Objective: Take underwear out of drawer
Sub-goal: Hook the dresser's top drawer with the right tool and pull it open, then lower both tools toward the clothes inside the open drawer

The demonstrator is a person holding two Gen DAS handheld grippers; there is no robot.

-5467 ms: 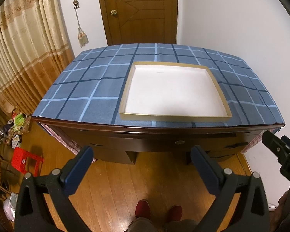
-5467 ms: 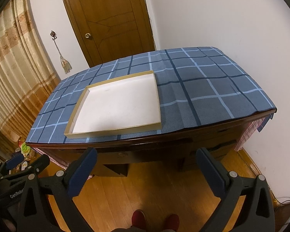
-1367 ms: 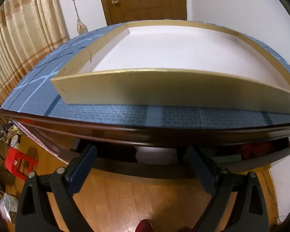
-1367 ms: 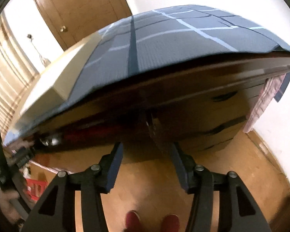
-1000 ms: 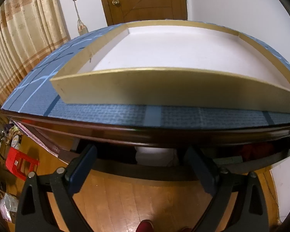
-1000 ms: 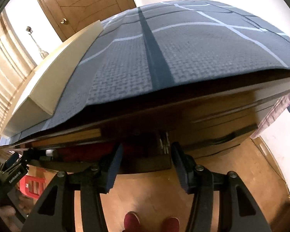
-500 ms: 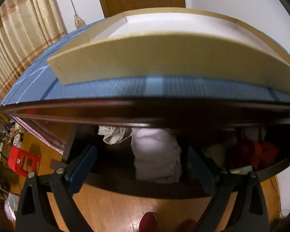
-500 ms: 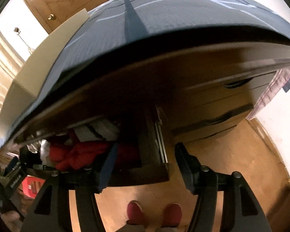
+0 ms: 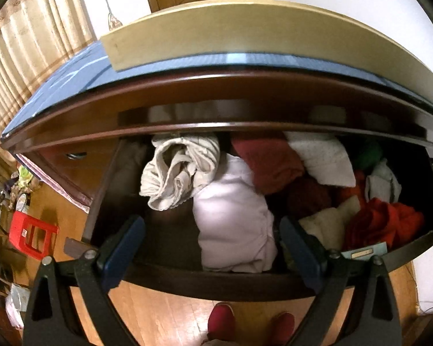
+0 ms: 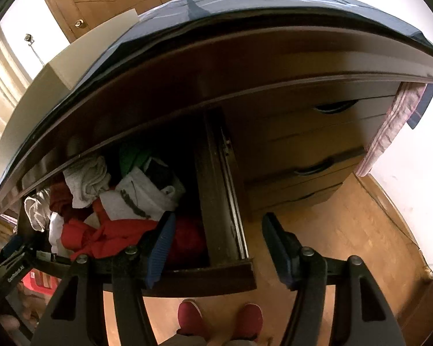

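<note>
The desk's middle drawer (image 9: pixel 216 284) stands pulled out and is full of crumpled clothes: a beige piece (image 9: pixel 177 173), a pale pink folded piece (image 9: pixel 233 216), dark red cloth (image 9: pixel 267 163), white cloth (image 9: pixel 322 157) and bright red cloth (image 9: pixel 382 223). My left gripper (image 9: pixel 212 243) is open over the drawer's front edge, its fingers on either side of the pink piece, holding nothing. My right gripper (image 10: pixel 219 243) is open at the drawer's right front corner (image 10: pixel 231 274), its left finger (image 10: pixel 160 248) over the red cloth (image 10: pixel 109 235). Which pieces are underwear I cannot tell.
A shallow tan tray (image 9: pixel 245 31) sits on the blue checked cloth (image 9: pixel 72 77) above the drawer. Side drawers with dark handles (image 10: pixel 314 170) are to the right. A red stool (image 9: pixel 31 235) stands on the wooden floor at left. The person's red shoes (image 10: pixel 219 314) are below.
The drawer has slid out toward me from shut to wide open, and the clothes have come into view. Both grippers have dropped lower and nearer to the drawer front.
</note>
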